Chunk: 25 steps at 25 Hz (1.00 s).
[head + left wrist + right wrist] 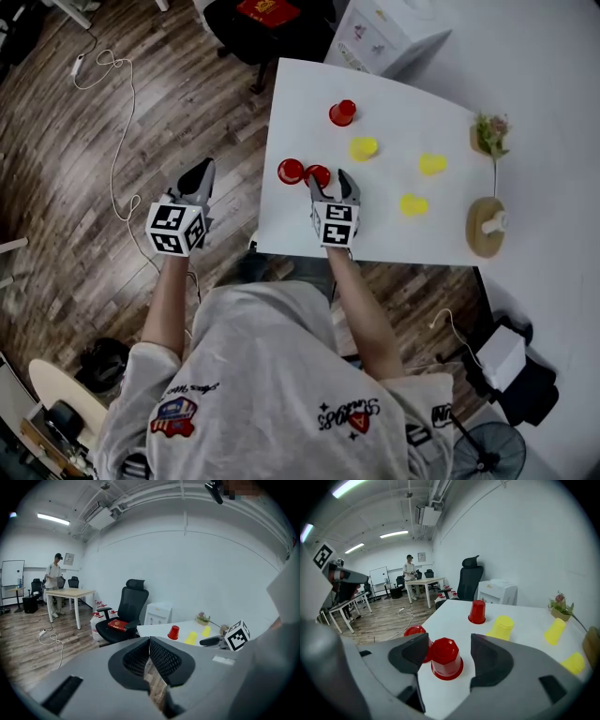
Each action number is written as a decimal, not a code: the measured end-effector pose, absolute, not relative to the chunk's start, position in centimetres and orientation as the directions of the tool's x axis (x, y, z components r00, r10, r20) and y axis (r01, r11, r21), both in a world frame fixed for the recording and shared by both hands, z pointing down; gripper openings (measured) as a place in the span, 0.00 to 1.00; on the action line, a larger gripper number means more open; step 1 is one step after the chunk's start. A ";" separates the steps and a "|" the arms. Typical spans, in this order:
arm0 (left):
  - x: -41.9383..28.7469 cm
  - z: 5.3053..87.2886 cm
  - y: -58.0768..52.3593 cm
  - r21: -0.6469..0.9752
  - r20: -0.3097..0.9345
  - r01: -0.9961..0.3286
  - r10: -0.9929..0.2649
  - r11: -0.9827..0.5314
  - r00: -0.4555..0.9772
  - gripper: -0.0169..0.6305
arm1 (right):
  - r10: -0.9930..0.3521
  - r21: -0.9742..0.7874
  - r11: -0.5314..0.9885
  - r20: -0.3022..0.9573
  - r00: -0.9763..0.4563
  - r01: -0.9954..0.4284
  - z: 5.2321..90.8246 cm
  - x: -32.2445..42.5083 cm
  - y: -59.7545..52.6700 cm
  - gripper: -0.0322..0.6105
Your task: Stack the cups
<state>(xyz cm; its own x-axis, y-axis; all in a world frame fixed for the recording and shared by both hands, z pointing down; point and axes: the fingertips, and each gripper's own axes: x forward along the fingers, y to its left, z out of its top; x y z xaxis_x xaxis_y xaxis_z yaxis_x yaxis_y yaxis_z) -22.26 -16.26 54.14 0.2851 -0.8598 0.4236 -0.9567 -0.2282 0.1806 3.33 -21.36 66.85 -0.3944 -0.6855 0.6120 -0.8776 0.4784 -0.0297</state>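
Red cup (446,658) framed for pickup
Right gripper (450,649) straddles it, jaws apart, ready to lift; left gripper (150,656), clenched empty, idles off the table (281,225) at nine o'clock.

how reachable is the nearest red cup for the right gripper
Likely yes: the right gripper has its jaws open around the upside-down red cup, not touching it. A second red cup sits close by one jaw.

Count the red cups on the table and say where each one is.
3. One red cup stands far back on the table. Two stand near the front edge: one leftmost, one between the right gripper's open jaws. None looks hidden.
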 end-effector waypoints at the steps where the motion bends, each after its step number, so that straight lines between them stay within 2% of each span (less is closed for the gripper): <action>1: -22.1 54.1 -16.4 0.182 0.422 -0.956 -0.860 -0.231 0.288 0.04 | -0.696 -0.025 0.472 0.603 -0.390 -0.881 66.5 3.7 -21.7 0.48; 15: -18.2 53.2 -20.0 0.171 0.409 -0.955 -0.864 -0.243 0.293 0.04 | -0.766 0.017 0.344 0.583 -0.270 -0.939 65.0 12.2 -29.8 0.50; 25: -15.5 54.8 -23.4 0.186 0.451 -0.963 -0.854 -0.195 0.260 0.04 | -0.683 0.027 0.443 0.658 -0.318 -0.896 67.9 13.8 -34.0 0.47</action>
